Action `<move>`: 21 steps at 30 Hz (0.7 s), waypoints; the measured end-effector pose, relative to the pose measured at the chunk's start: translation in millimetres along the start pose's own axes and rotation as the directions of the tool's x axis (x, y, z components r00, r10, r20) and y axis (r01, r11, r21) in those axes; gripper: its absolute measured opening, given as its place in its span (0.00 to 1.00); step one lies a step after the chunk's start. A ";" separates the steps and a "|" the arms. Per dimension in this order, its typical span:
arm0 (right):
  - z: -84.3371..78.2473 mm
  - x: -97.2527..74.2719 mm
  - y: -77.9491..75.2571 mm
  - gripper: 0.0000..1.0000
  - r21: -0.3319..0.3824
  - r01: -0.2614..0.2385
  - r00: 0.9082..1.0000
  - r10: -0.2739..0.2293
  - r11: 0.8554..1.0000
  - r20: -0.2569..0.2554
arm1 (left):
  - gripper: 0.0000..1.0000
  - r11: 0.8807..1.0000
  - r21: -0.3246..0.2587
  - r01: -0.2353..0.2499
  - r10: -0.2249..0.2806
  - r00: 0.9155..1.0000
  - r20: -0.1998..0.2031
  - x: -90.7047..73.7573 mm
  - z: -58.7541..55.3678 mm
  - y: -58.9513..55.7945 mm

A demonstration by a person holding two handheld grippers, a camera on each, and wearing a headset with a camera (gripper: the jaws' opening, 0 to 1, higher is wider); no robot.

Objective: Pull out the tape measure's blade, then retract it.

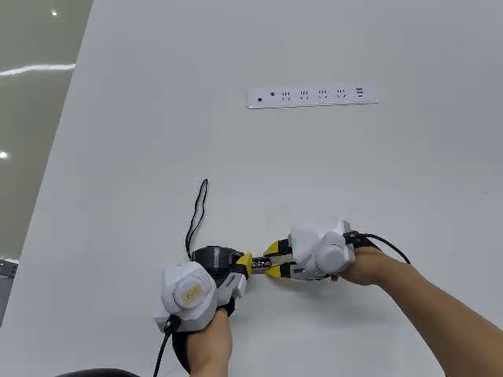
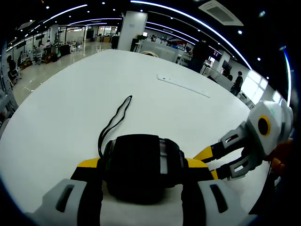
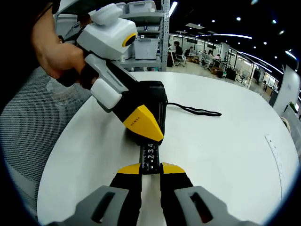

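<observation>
On table [image 1: 157, 118], left hand-held gripper [image 2: 142, 165] clamps tape measure [image 3: 153, 100], right [image 3: 150, 168] pinches blade [image 3: 150, 153] (numbered)

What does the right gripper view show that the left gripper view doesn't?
Right gripper view, not the left one: the blade with the numbers 2, 3, 4, pinched by the right gripper, a hand holding the left gripper, and shelves with boxes.
Left gripper view, not the right one: the right gripper's white body, seen from the side.
Both: the black tape measure clamped in the left gripper, its black cord, and the white table.
</observation>
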State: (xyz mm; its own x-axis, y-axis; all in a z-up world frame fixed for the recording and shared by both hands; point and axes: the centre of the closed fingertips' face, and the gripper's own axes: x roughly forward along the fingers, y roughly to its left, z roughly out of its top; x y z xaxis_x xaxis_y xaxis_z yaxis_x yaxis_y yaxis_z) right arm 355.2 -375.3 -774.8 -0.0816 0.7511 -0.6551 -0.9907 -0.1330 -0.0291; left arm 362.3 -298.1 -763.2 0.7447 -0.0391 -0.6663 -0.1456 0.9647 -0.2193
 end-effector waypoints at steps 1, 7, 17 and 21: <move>0.4 0.4 0.0 0.12 -0.001 0.000 1.000 0.000 1.000 0.001 | 0.66 1.000 -0.001 0.001 -0.001 1.000 0.000 0.0 0.0 0.1; 5.4 4.1 -1.1 0.12 -0.004 0.000 1.000 0.000 1.000 0.007 | 0.66 1.000 -0.019 0.007 -0.007 1.000 0.004 0.2 0.7 1.1; 12.4 9.7 -1.3 0.12 -0.012 0.002 1.000 -0.002 1.000 0.020 | 0.66 0.999 -0.041 0.015 -0.015 1.000 0.002 0.3 0.9 1.3; 14.9 11.9 -1.8 0.12 -0.010 0.005 1.000 -0.004 1.000 0.031 | 0.66 0.998 -0.055 0.021 -0.021 1.000 0.002 -0.1 1.3 1.3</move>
State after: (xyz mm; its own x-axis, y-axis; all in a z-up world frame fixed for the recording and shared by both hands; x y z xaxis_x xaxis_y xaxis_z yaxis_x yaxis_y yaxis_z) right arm 354.4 -356.5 -771.2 -0.0805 0.7714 -0.6312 -0.9899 -0.1359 -0.0398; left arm 362.9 -296.4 -762.4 0.7488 -0.0584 -0.6602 -0.1658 0.9479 -0.2719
